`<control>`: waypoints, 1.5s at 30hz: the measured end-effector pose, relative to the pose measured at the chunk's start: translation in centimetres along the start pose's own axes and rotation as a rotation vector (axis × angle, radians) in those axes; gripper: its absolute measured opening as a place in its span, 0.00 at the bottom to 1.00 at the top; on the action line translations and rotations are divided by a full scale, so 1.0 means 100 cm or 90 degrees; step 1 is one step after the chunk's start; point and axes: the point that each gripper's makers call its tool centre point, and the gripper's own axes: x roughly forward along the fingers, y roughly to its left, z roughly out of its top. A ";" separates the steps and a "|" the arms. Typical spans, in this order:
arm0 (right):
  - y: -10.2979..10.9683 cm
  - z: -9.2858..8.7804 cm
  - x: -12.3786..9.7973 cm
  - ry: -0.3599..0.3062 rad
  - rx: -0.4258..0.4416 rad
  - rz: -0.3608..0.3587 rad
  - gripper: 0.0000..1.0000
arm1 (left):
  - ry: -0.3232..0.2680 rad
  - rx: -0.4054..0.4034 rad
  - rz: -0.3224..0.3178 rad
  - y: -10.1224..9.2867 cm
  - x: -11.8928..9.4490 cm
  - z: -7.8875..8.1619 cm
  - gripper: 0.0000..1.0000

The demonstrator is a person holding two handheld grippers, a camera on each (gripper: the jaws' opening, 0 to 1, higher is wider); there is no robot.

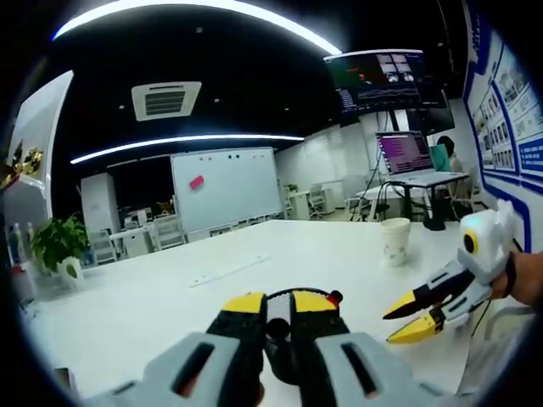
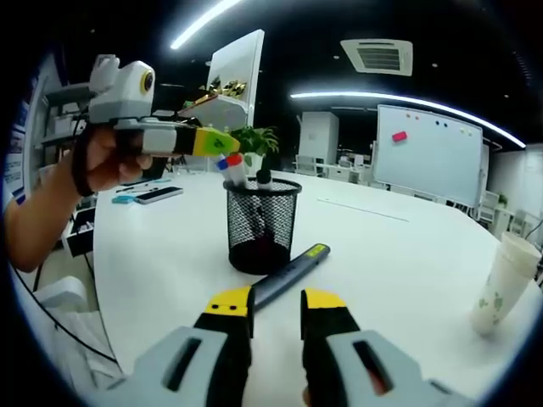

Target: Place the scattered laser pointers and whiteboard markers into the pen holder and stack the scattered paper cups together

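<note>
A black mesh pen holder (image 2: 263,225) stands on the white table (image 2: 399,254), with red- and blue-capped markers (image 2: 229,163) sticking out of it. My left gripper (image 2: 222,142), held by a hand, hovers just over those caps. In the left gripper view its tips (image 1: 278,302) stand slightly apart over the holder rim (image 1: 284,294), with nothing between them. A grey laser pointer (image 2: 288,270) with a yellow-green end lies against the holder's foot. My right gripper (image 2: 276,301) is open, and the pointer's near end reaches its gap. A paper cup (image 2: 502,284) stands at the right.
My right gripper (image 1: 405,322) enters the left gripper view from the right, with the paper cup (image 1: 395,240) behind it. A thin pale stick (image 1: 229,271) lies mid-table. A potted plant (image 1: 58,246), phones (image 2: 157,194), a whiteboard (image 1: 225,186) and a laptop desk (image 1: 411,165) surround the table.
</note>
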 end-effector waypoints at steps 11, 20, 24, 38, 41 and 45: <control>0.002 0.000 -0.003 0.001 0.001 0.000 0.22 | 0.003 0.001 0.005 0.003 0.001 -0.004 0.15; 0.001 -0.002 0.000 0.002 0.002 -0.002 0.22 | 0.001 0.004 0.006 0.007 0.000 -0.003 0.23; 0.002 -0.003 0.000 0.004 0.001 0.000 0.22 | 0.003 0.011 0.003 0.003 -0.001 -0.004 0.27; 0.002 -0.004 0.001 0.006 0.002 0.000 0.22 | 0.006 0.017 0.013 0.006 -0.004 -0.003 0.51; 0.002 -0.003 0.002 0.005 0.002 0.000 0.22 | 0.002 0.016 0.012 0.007 -0.003 -0.001 0.52; 0.002 -0.002 0.001 0.005 0.000 0.001 0.22 | 0.001 0.020 0.012 0.007 -0.003 0.000 0.54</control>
